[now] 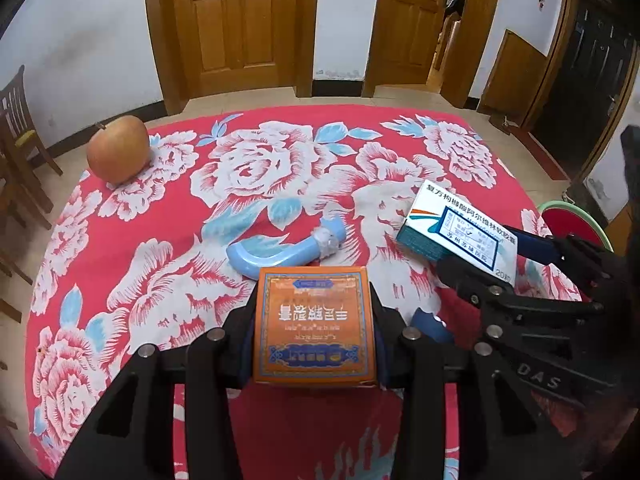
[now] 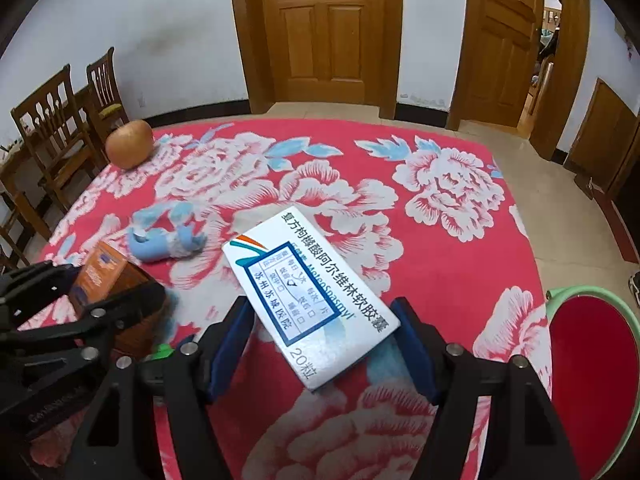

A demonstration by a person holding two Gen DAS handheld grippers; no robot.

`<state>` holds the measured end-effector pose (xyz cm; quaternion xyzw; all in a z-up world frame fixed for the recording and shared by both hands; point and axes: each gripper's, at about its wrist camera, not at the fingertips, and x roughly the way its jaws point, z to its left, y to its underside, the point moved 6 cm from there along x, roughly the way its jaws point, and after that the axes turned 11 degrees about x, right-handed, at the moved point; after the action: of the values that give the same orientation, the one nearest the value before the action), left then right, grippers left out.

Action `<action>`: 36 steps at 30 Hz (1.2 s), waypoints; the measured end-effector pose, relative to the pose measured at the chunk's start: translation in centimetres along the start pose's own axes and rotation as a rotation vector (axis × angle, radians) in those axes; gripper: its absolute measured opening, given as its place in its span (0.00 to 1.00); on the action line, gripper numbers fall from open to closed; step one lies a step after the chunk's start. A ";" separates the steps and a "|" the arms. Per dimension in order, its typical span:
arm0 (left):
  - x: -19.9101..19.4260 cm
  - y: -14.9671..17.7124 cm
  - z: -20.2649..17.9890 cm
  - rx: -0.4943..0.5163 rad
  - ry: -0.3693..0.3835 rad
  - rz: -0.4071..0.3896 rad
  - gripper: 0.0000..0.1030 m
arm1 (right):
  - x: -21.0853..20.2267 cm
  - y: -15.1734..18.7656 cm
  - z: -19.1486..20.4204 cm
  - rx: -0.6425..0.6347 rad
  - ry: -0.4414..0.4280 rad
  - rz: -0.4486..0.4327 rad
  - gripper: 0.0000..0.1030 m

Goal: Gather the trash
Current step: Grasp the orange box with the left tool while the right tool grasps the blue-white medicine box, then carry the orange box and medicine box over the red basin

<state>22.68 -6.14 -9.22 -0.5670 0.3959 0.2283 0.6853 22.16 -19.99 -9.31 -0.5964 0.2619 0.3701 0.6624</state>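
Note:
My left gripper [image 1: 314, 320] is shut on an orange box [image 1: 315, 324], held over the red flowered tablecloth [image 1: 168, 280]. My right gripper [image 2: 322, 332] is shut on a white and blue medicine box [image 2: 310, 292], held askew between the blue pads. That box also shows in the left wrist view [image 1: 456, 228], and the orange box shows in the right wrist view [image 2: 100, 276]. A crumpled light blue item [image 1: 280, 250] lies on the cloth just beyond the orange box. A red bin with a green rim [image 2: 592, 364] stands at the table's right side.
An apple [image 1: 118, 154] sits at the far left of the table. Wooden chairs [image 2: 60, 128] stand to the left. Wooden doors [image 1: 240, 24] lie beyond the table. A small green thing [image 2: 162, 350] shows under the left gripper.

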 end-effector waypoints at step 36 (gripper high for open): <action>-8.5 6.0 -4.1 -0.026 -0.007 -0.133 0.43 | -9.9 7.3 0.0 0.087 0.074 -0.114 0.70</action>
<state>12.00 -7.43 -6.21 -0.6001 0.3519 0.1894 0.6929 10.45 -21.63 -5.85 -0.5943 0.2678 0.2976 0.6975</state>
